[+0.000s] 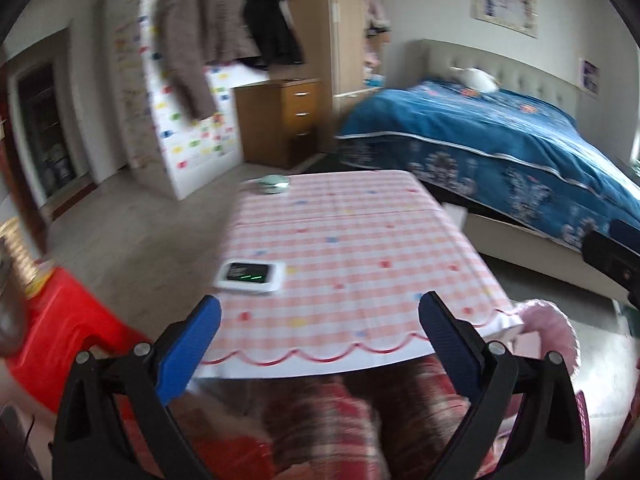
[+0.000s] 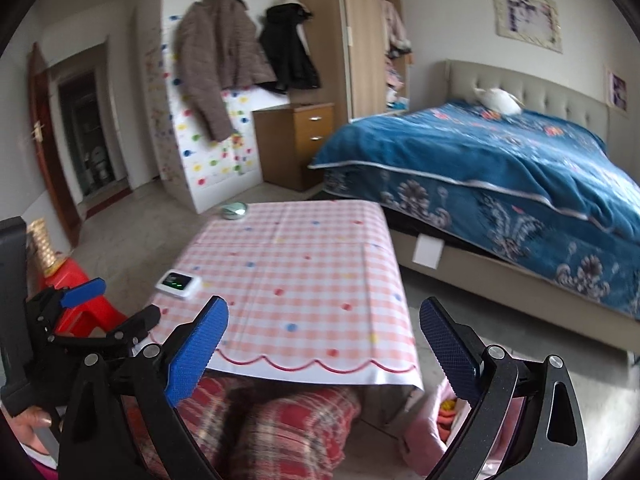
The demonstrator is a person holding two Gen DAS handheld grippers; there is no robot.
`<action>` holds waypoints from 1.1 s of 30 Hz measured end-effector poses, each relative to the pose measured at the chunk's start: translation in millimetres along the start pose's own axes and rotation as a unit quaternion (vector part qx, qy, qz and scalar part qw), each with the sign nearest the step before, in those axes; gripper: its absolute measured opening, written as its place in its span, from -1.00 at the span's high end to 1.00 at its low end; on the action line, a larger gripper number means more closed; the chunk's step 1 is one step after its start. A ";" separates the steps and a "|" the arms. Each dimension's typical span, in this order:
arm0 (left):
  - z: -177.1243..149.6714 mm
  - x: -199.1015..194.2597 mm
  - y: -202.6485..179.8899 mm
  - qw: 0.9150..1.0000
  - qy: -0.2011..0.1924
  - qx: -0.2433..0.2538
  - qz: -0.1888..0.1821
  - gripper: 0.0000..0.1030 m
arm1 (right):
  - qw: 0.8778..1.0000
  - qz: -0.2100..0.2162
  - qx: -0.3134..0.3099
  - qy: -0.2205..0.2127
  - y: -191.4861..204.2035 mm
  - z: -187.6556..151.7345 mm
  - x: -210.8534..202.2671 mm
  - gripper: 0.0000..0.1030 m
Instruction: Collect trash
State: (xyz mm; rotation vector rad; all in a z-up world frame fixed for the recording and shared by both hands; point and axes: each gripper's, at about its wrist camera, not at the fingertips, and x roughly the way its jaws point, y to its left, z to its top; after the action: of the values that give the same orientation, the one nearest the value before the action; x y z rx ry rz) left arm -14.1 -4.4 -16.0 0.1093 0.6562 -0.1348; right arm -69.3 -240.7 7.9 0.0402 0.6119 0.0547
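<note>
Looking for trash on the table [image 2: 304, 280], I can find no clear piece of it: on the pink checked cloth lie only a white device with a lit screen [image 2: 178, 281] at the table's left edge and a small round greenish thing [image 2: 235, 211] at the table's far left corner, and the blur does not let me say if the round thing is rubbish or not. No bin or bag for the trash shows in either view. Both grippers hang at the near edge of the table, above the person's lap in red plaid [image 2: 288, 420]. The left gripper [image 1: 320, 316] has its blue pads wide apart and nothing between them; the right gripper [image 2: 324, 320] is the same, spread wide and empty. This scene fits two stages: the table is already cleared and the trash is gone elsewhere, or the search for trash goes on and the pieces lie out of view. Because of this I judge only that no piece is in hand now. Any pick on the table would call for a reach forward over the cloth from the near edge. Beyond the table stand the bed with a blue cover [image 2: 500, 168] to its right and a red stool [image 2: 86, 308] to its left.
</note>
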 end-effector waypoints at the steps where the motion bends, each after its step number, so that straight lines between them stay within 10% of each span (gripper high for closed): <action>1: -1.5 -2.7 8.7 1.000 0.000 -0.007 0.011 -0.87 | 1.000 0.007 -0.006 0.001 13.0 3.1 1.7 -0.85; 10: -18.6 -16.5 54.7 0.997 0.012 -0.033 0.066 -0.87 | 0.999 0.034 -0.034 0.009 56.4 6.6 -2.6 -0.85; 33: -18.7 -24.3 52.0 0.997 0.006 -0.027 0.067 -0.87 | 0.999 0.040 -0.023 0.014 48.0 -1.9 1.9 -0.85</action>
State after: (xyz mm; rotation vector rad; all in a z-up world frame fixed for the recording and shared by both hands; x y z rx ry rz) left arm -36.1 51.7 -12.7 0.1022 0.6627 0.0134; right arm -70.8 -192.7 7.9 0.0202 0.6372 0.1471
